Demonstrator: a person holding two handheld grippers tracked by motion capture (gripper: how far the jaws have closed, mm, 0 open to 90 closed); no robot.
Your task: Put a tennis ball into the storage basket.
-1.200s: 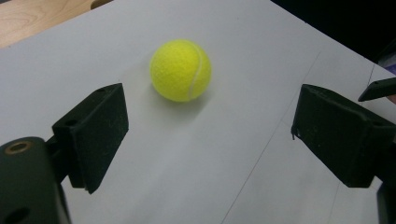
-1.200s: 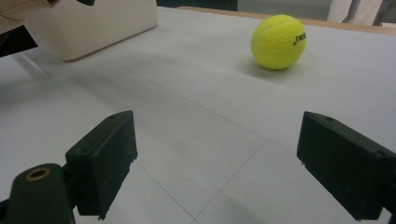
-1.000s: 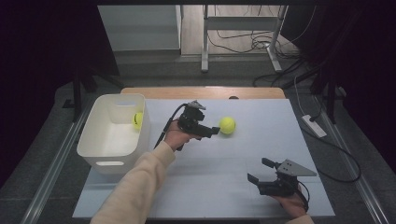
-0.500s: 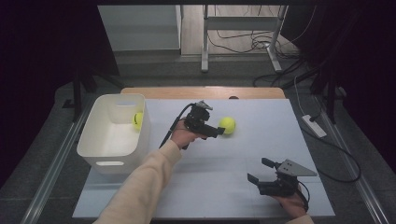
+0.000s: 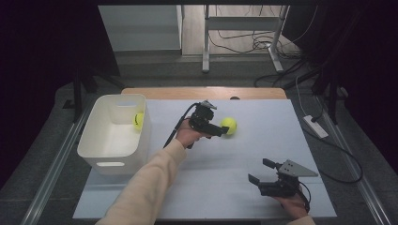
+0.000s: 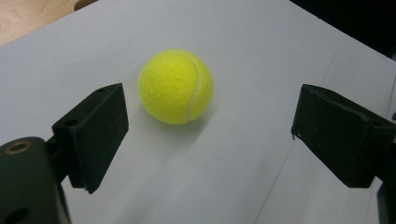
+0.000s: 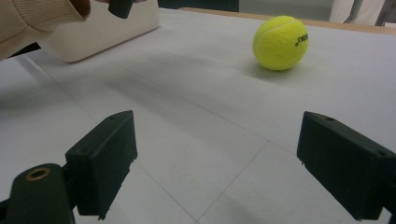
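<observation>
Now left hand-held gripper (image 5: 224,131) seemingly nearer ball (image 5: 228,125).

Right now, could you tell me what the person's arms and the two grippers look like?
Both are black handheld tools with two blocky rectangular jaws. The left gripper trails a black cable along a forearm in a beige long sleeve with a ribbed cuff. The right gripper carries a grey three-cornered plate on top. A brass-coloured ring is set in each gripper's body.
</observation>
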